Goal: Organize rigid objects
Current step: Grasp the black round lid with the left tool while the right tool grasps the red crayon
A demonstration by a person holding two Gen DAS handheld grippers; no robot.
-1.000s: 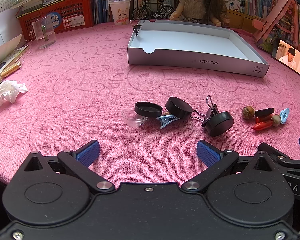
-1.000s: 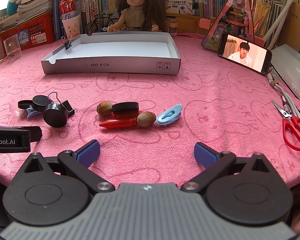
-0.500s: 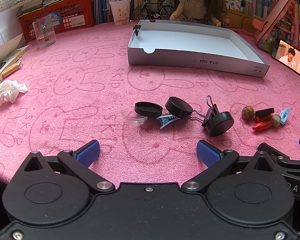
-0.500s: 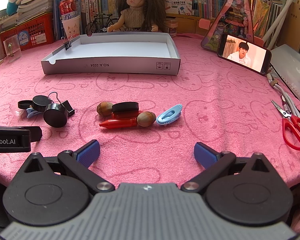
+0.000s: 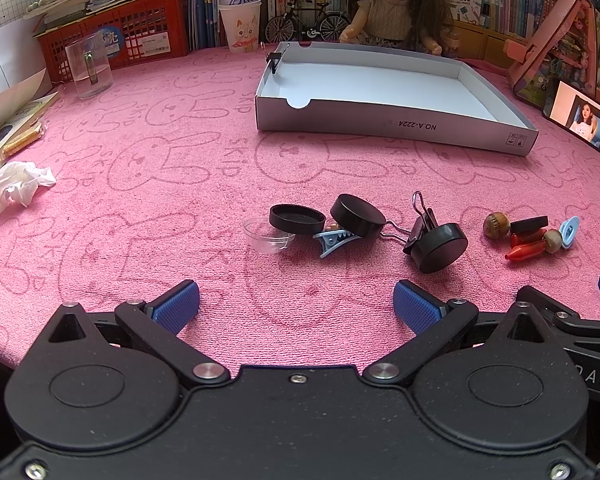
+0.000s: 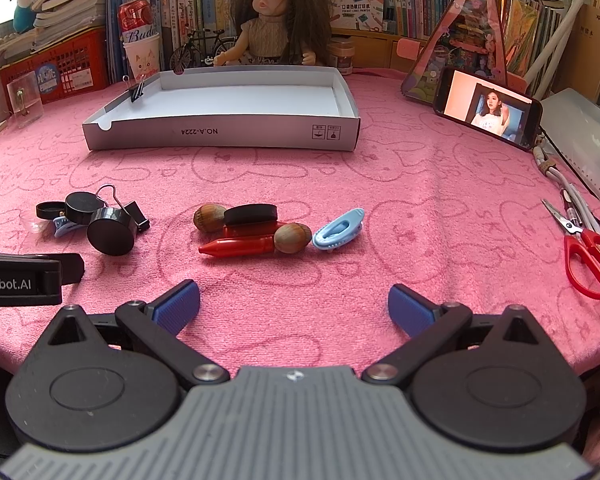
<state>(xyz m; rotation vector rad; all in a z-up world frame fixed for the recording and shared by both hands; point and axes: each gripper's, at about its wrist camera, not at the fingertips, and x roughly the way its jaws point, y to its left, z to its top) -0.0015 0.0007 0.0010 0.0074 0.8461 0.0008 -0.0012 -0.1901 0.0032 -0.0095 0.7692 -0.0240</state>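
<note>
Two small piles lie on the pink cloth. Ahead of my left gripper (image 5: pixel 296 306) are black round lids (image 5: pixel 297 219), a clear dish (image 5: pixel 267 235), a blue clip (image 5: pixel 334 240) and a black binder clip (image 5: pixel 420 226). Ahead of my right gripper (image 6: pixel 294 308) lie a red crayon (image 6: pixel 238 246), two nuts (image 6: pixel 292 238), a black block (image 6: pixel 251 213) and a blue clip (image 6: pixel 338 233). Both grippers are open, empty and short of the piles. The white shallow box (image 5: pixel 392 120) stands beyond, with a binder clip (image 6: pixel 138 90) on its left wall.
A doll (image 6: pixel 276 20), a red basket (image 5: pixel 140 36), a clear cup (image 5: pixel 89 66) and books line the back. A phone (image 6: pixel 488 110) leans at the right, red scissors (image 6: pixel 588 256) lie at the right edge. Crumpled tissue (image 5: pixel 18 186) lies at the left.
Nothing on the table has moved and both grippers stay where they were; only the picture on the phone screen differs.
</note>
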